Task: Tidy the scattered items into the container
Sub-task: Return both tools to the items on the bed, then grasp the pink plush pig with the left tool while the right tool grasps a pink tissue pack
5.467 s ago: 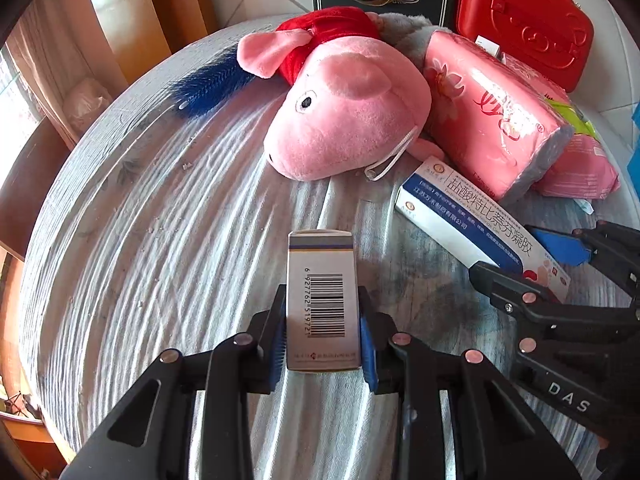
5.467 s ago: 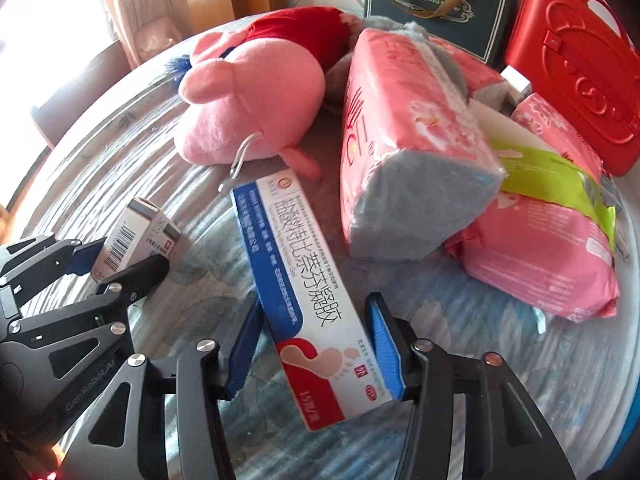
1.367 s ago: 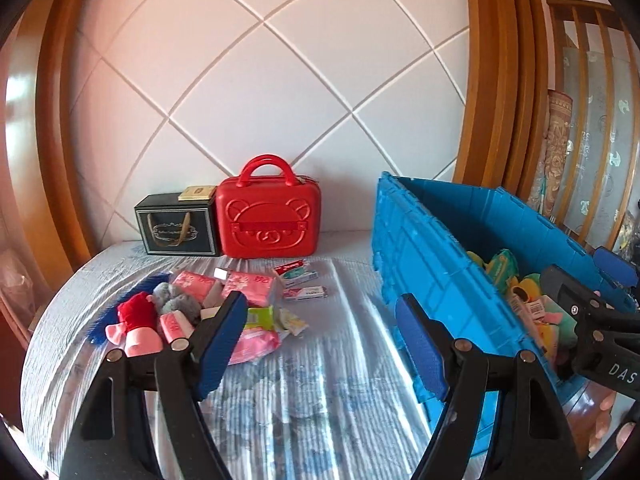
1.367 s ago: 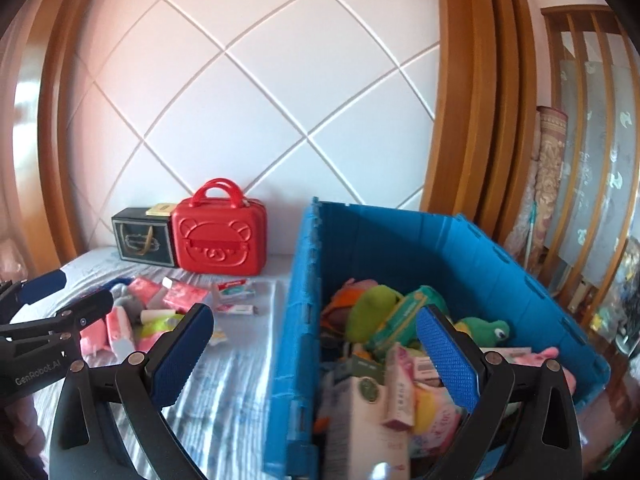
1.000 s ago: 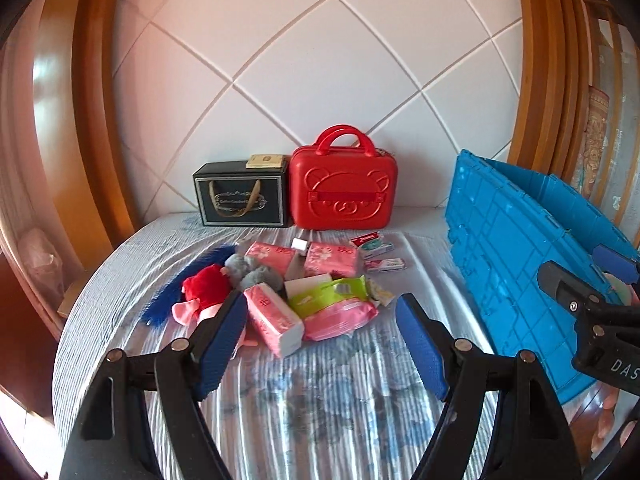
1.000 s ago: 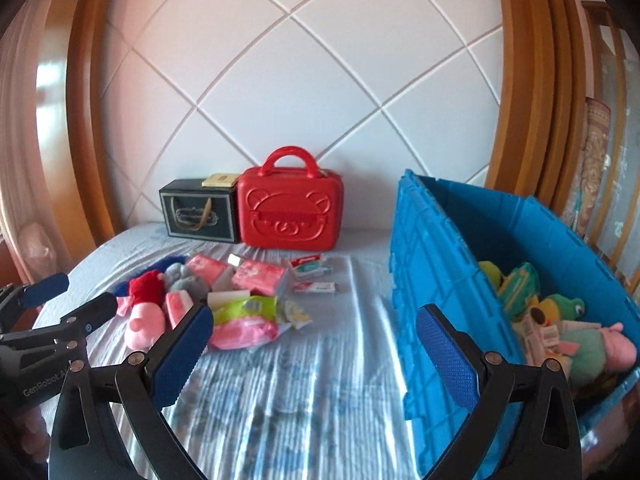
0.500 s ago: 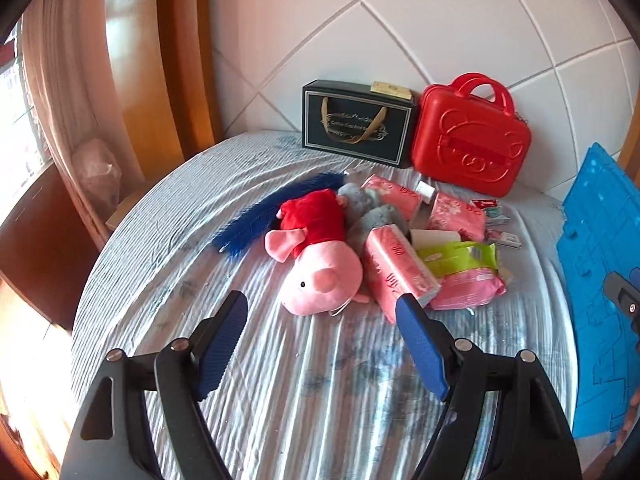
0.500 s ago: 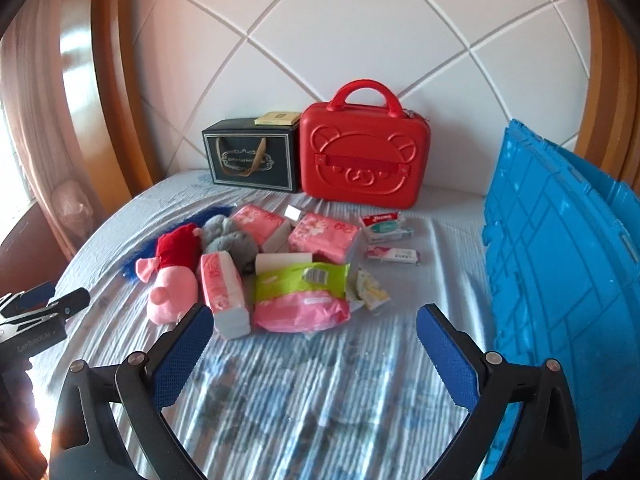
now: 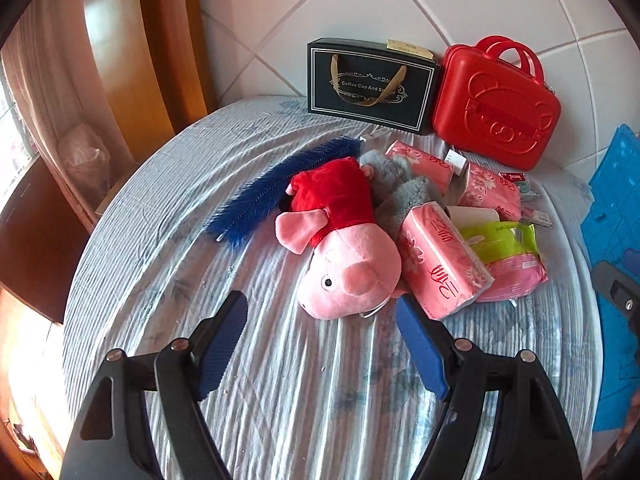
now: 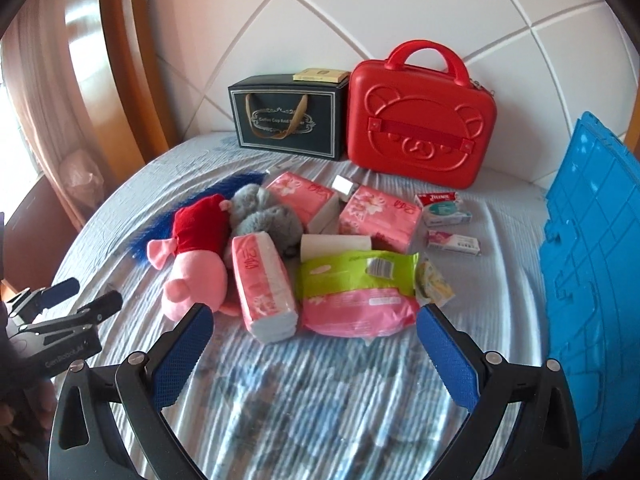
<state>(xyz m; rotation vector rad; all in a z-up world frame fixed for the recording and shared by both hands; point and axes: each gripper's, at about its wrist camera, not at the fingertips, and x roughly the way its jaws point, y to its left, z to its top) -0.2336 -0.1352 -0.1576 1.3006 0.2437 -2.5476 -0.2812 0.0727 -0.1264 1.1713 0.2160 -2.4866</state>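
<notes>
A pink pig plush [image 9: 348, 272] in a red top lies on the striped cloth among pink tissue packs [image 9: 440, 260], a grey plush [image 9: 400, 192] and a green-and-pink wipes pack [image 9: 508, 248]. My left gripper [image 9: 320, 304] hovers open just in front of the pig's snout, holding nothing. My right gripper [image 10: 314, 314] stands open and empty before a tissue pack [image 10: 264, 284] and the wipes pack [image 10: 356, 288]. The blue crate [image 10: 592, 260] rises at the right edge.
A red bear case [image 10: 420, 120] and a black gift box [image 10: 288, 120] stand against the tiled wall. A blue brush [image 9: 276, 192] lies left of the pig. Small boxes [image 10: 444, 208] sit near the crate. The table's round edge drops off at the left.
Both grippers have swung away from the blue crate and come down toward the pile on the table. The boxes they gripped earlier are gone from their jaws.
</notes>
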